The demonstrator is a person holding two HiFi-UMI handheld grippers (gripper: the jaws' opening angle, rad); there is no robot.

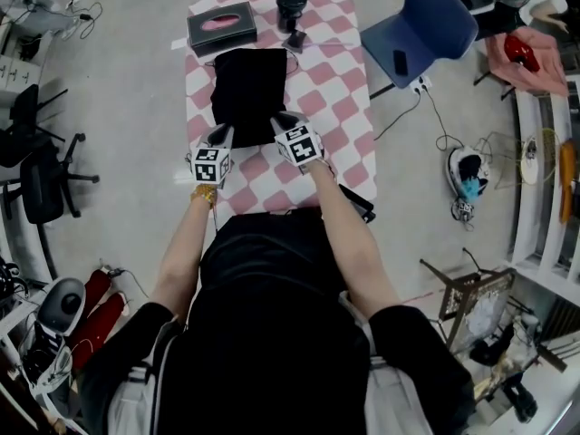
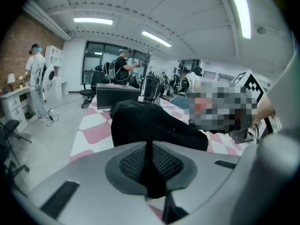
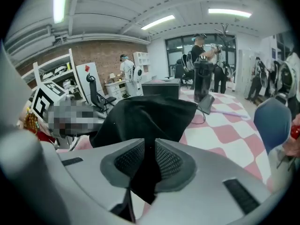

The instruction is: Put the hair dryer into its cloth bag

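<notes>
Bench (image 1: 349,107): under a pink-and-white checked cover, running from 6 to 12 o'clock in the head view.
Cloth bag (image 1: 248,93): black, lying at the middle of the bench, with its near edge at 6 o'clock held at both corners.
Hair dryer (image 1: 291,5): black, standing at 12 o'clock from the cloth bag near the far end of the bench. It is apart from the bag and outside it, with its cable trailing on the cover toward the bag.
Left gripper (image 2: 149,146): at the 7 o'clock corner of the bag, jaws clenched on a fold of the black cloth, which fills the narrow gap between the pads.
Right gripper (image 3: 150,149): at the 5 o'clock corner of the bag, jaws likewise pinched on the black cloth.
Tissue box (image 1: 222,27): dark with a pink top opening, at 11 o'clock from the bag.
Chair (image 1: 426,25): blue, on the floor at 2 o'clock, just off the bench.
</notes>
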